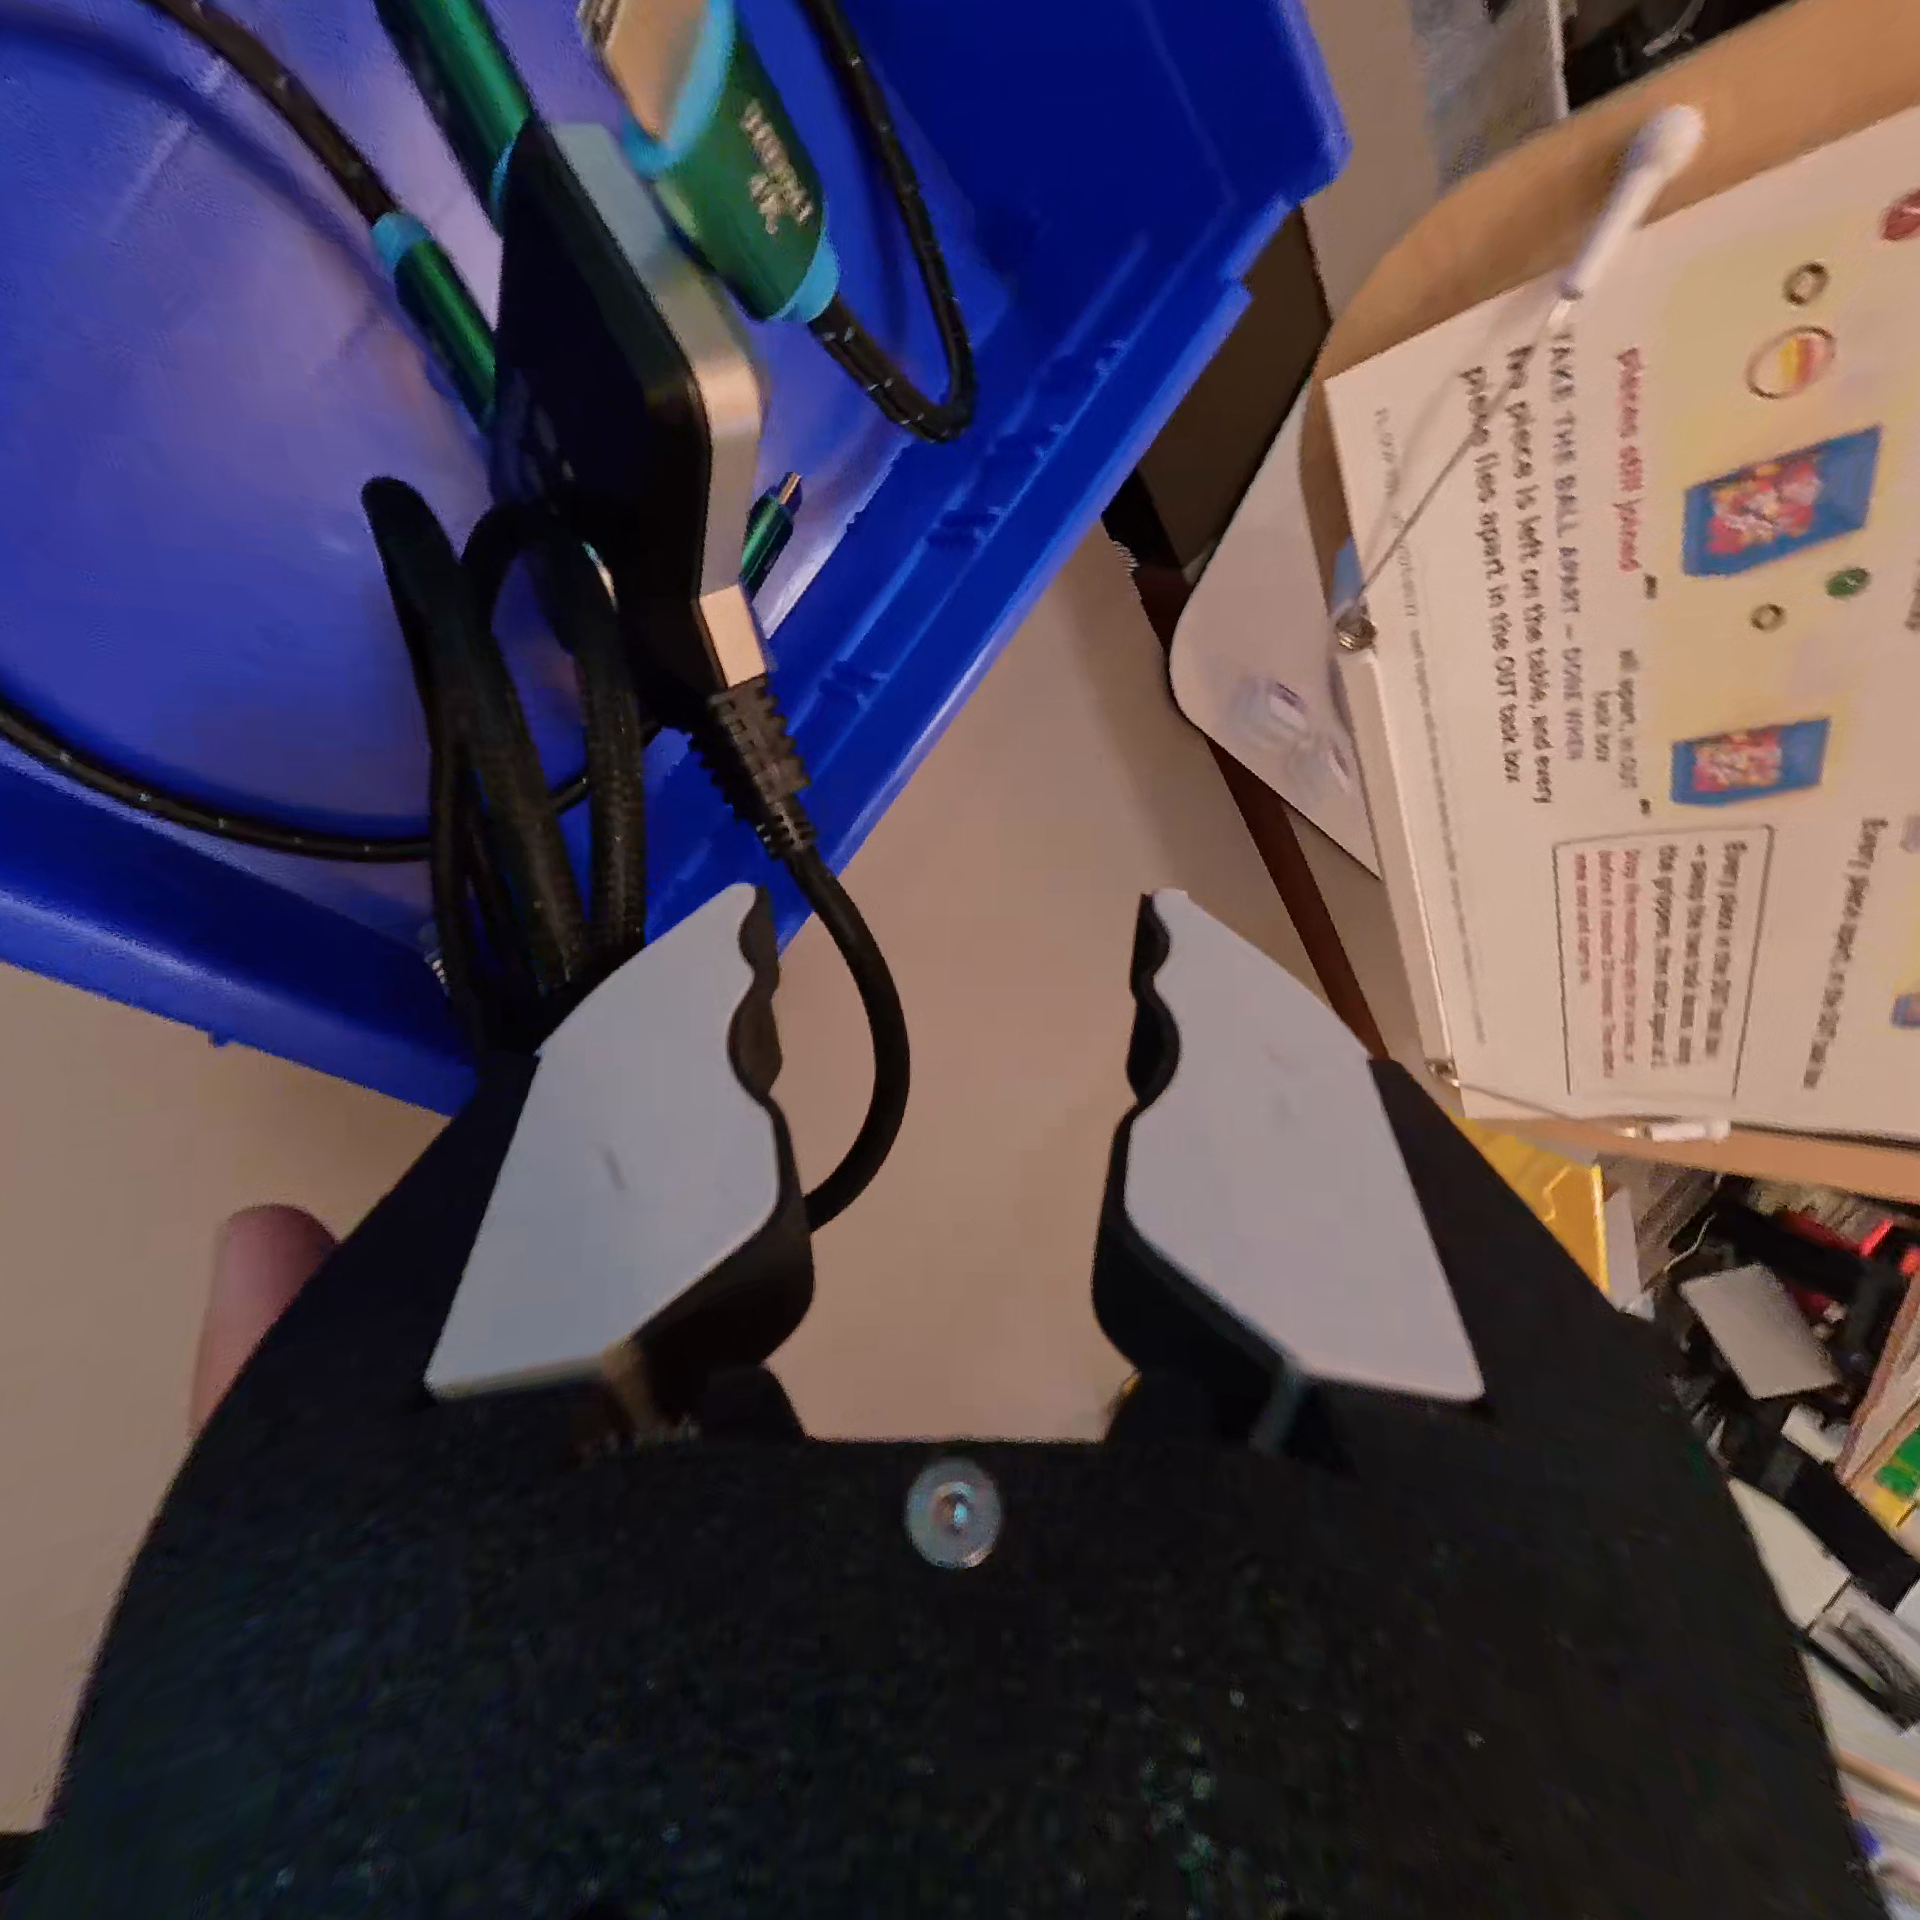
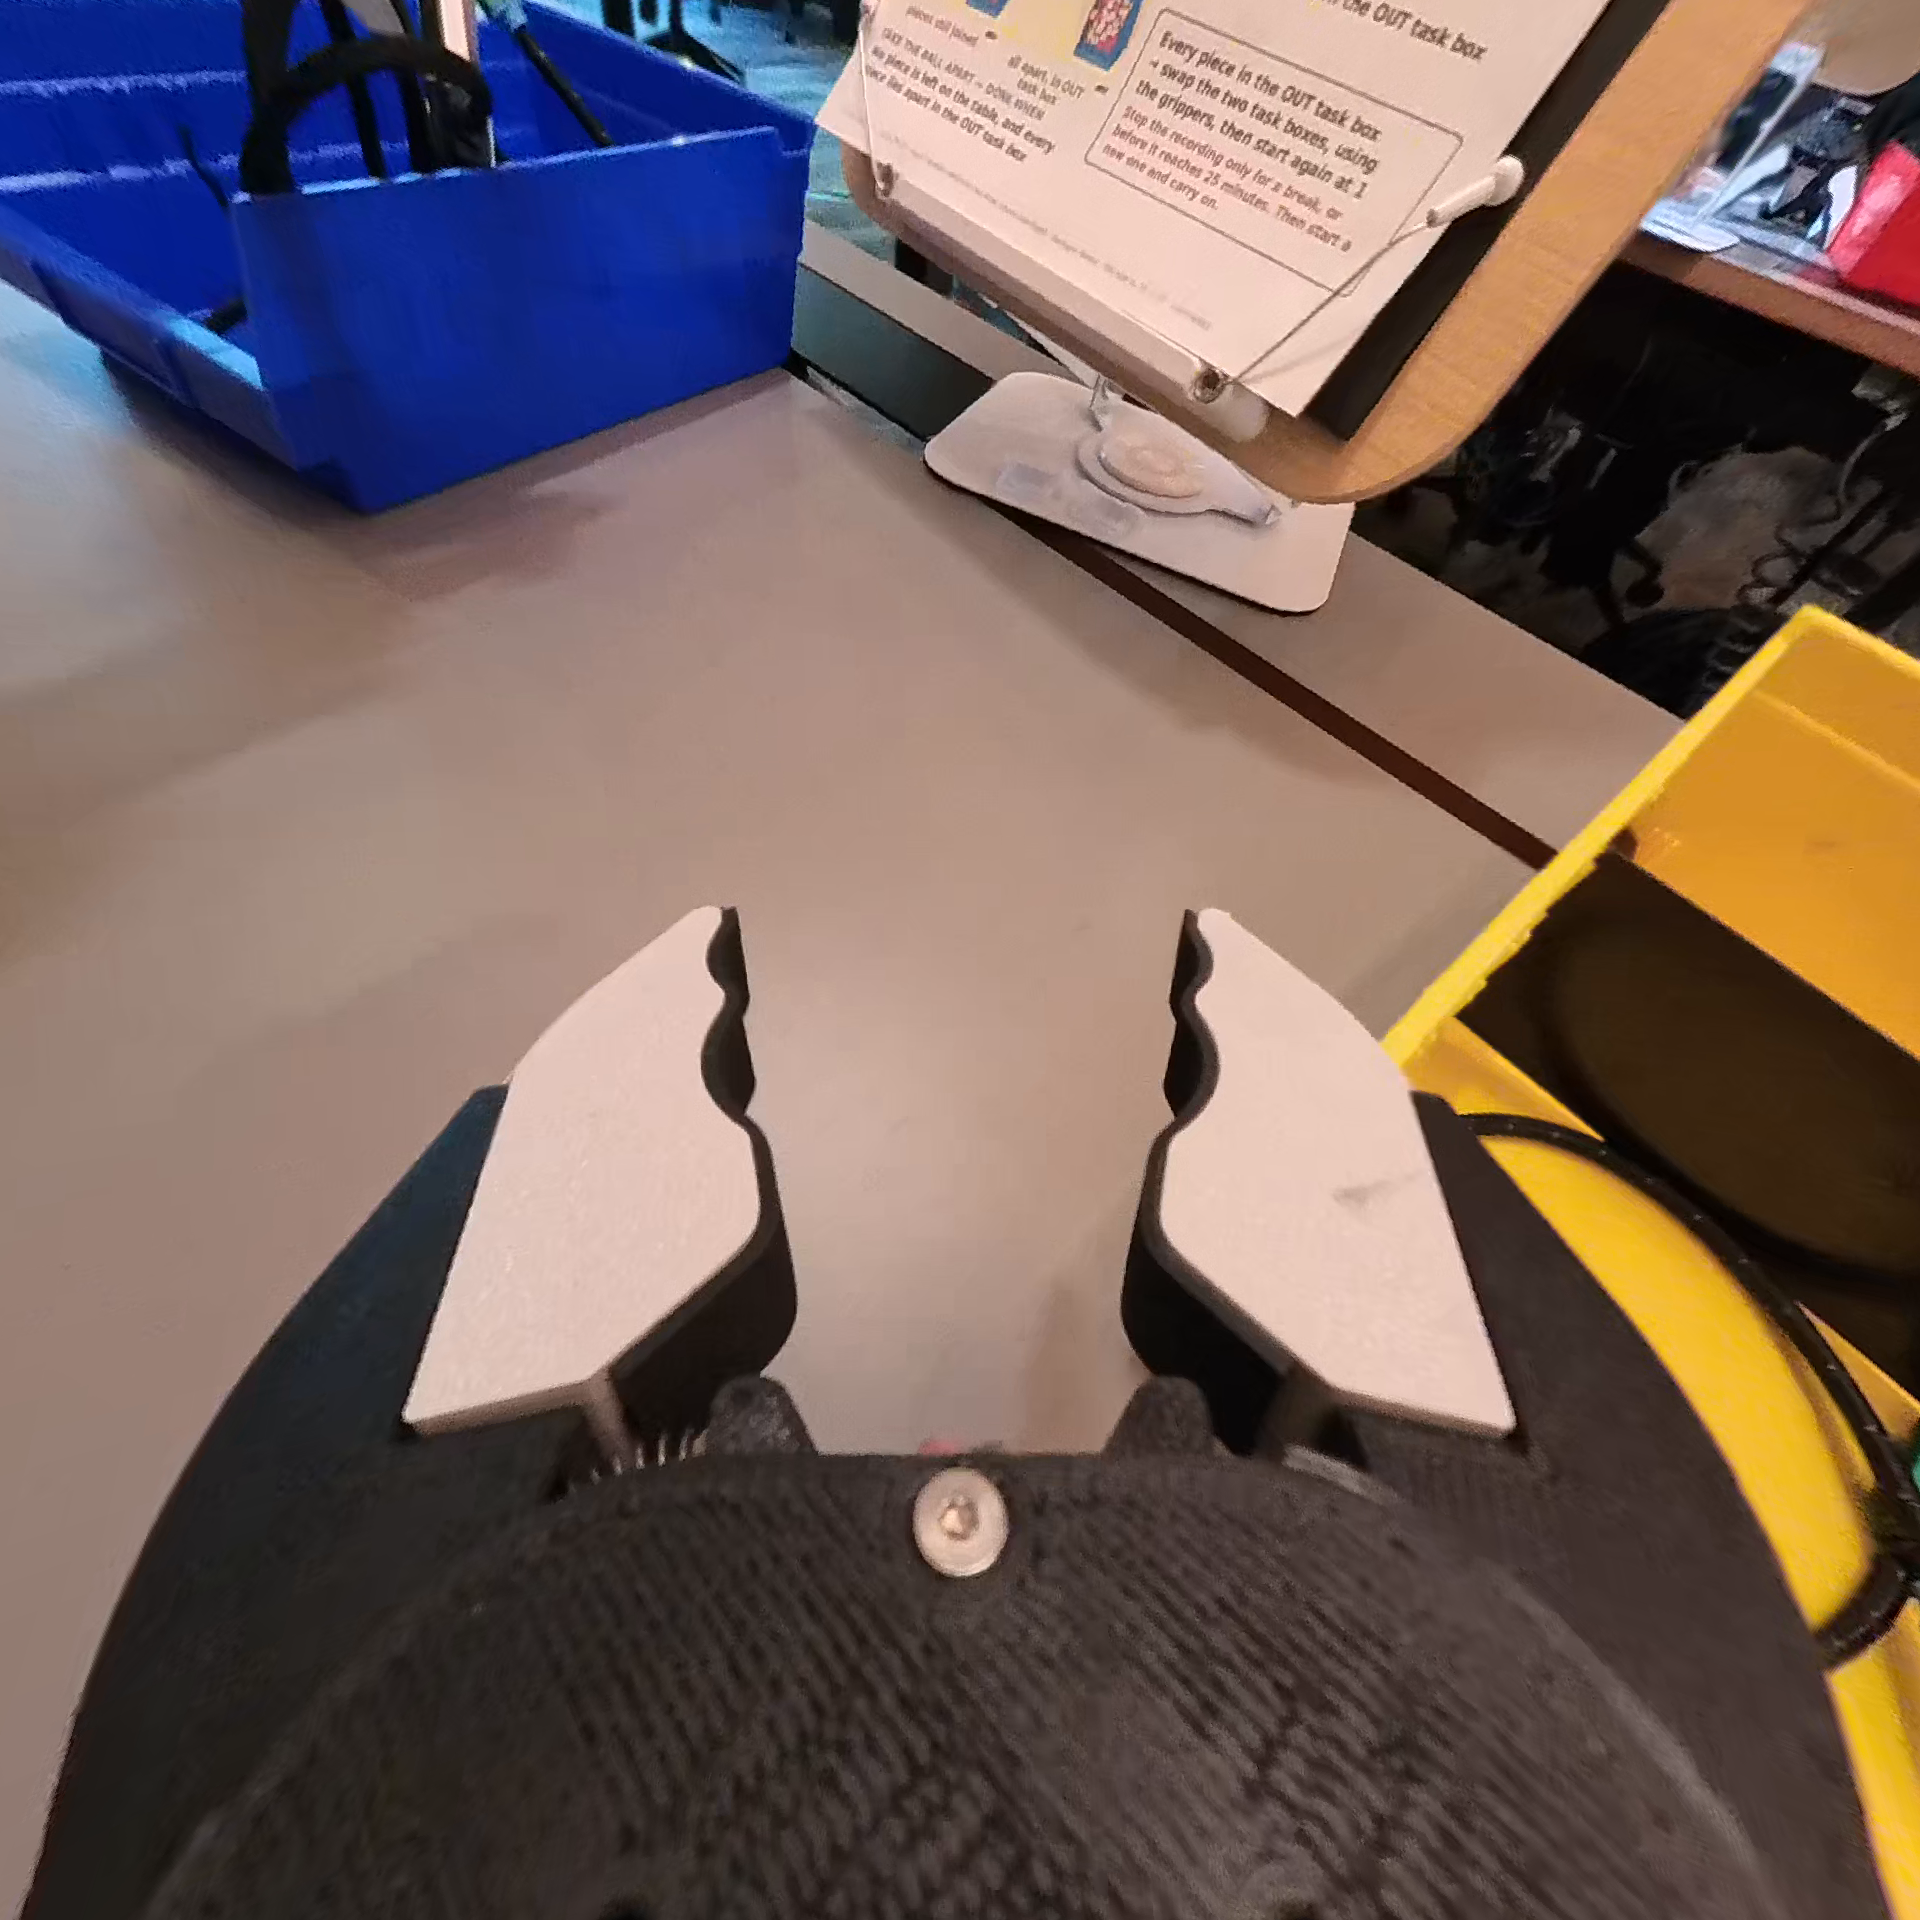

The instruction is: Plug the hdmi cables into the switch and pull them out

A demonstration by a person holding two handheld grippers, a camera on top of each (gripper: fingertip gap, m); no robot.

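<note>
In the left wrist view a blue bin (image 1: 1039, 312) holds the HDMI switch (image 1: 603, 343), black on top with a silver side. A green HDMI plug (image 1: 748, 197) lies against the switch, and a second green plug (image 1: 436, 281) lies to its left. Black braided cables (image 1: 520, 779) are bundled in the bin. A black cable with a silver plug (image 1: 736, 639) hangs over the bin's rim and loops down beside the inner edge of my left finger. My left gripper (image 1: 954, 904) is open and grips nothing. My right gripper (image 2: 961, 920) is open and empty above the grey table (image 2: 727, 675).
An instruction sheet on a wooden stand (image 2: 1143, 488) stands at the table's far edge; it also shows in the left wrist view (image 1: 1662, 623). A yellow bin (image 2: 1766, 810) with a black cable (image 2: 1787, 1330) sits right of my right gripper. The blue bin (image 2: 499, 312) is far left.
</note>
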